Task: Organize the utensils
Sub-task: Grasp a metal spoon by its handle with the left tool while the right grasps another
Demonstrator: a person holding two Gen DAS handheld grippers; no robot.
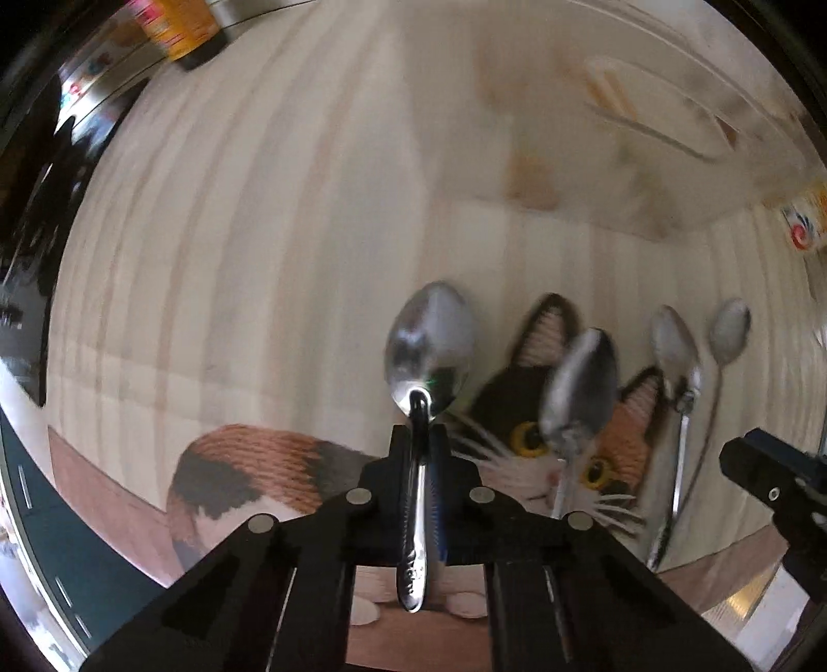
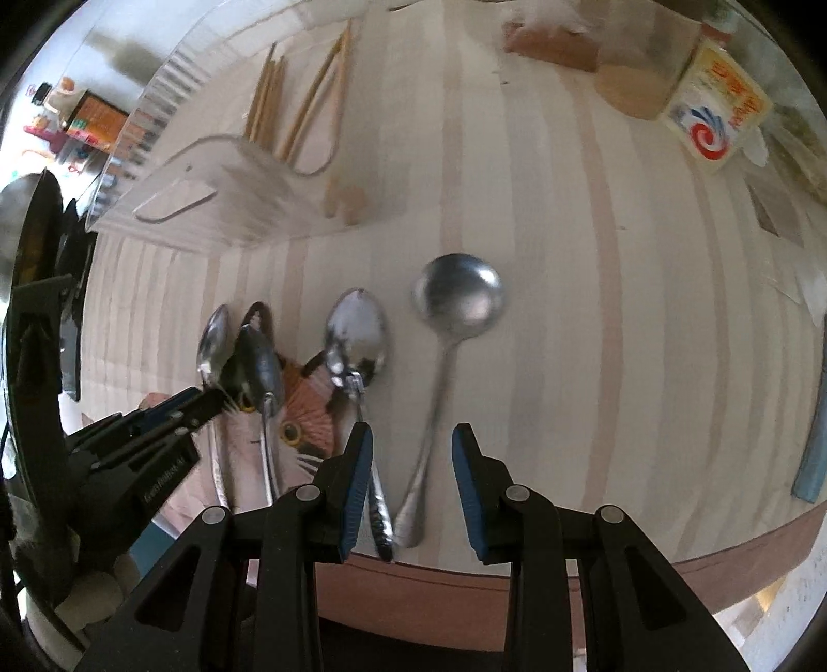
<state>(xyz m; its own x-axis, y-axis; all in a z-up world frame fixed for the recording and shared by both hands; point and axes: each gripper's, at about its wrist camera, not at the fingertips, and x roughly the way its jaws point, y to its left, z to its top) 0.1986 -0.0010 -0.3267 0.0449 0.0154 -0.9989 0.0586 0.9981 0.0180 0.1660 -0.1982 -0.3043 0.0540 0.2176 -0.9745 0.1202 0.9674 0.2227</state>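
In the left wrist view my left gripper (image 1: 419,434) is shut on the handle of a steel spoon (image 1: 429,351), which lies on the pale wooden table (image 1: 258,258). Three more spoons lie to its right: one (image 1: 581,387) across a cat-shaped mat (image 1: 522,413), and two beyond it (image 1: 672,346) (image 1: 731,325). In the right wrist view my right gripper (image 2: 413,444) stands open. The handle of a round-bowled spoon (image 2: 457,300) runs between its blue pads (image 2: 465,470), untouched. An oval spoon (image 2: 356,331) lies beside its left finger. My left gripper (image 2: 209,400) is at the left.
A clear plastic organizer (image 2: 232,170) holding wooden chopsticks (image 2: 289,103) sits at the back of the table. A yellow and white packet (image 2: 718,113) lies at the far right and an orange jar (image 1: 181,26) at the far left. The table's front edge (image 2: 568,568) is close below the grippers.
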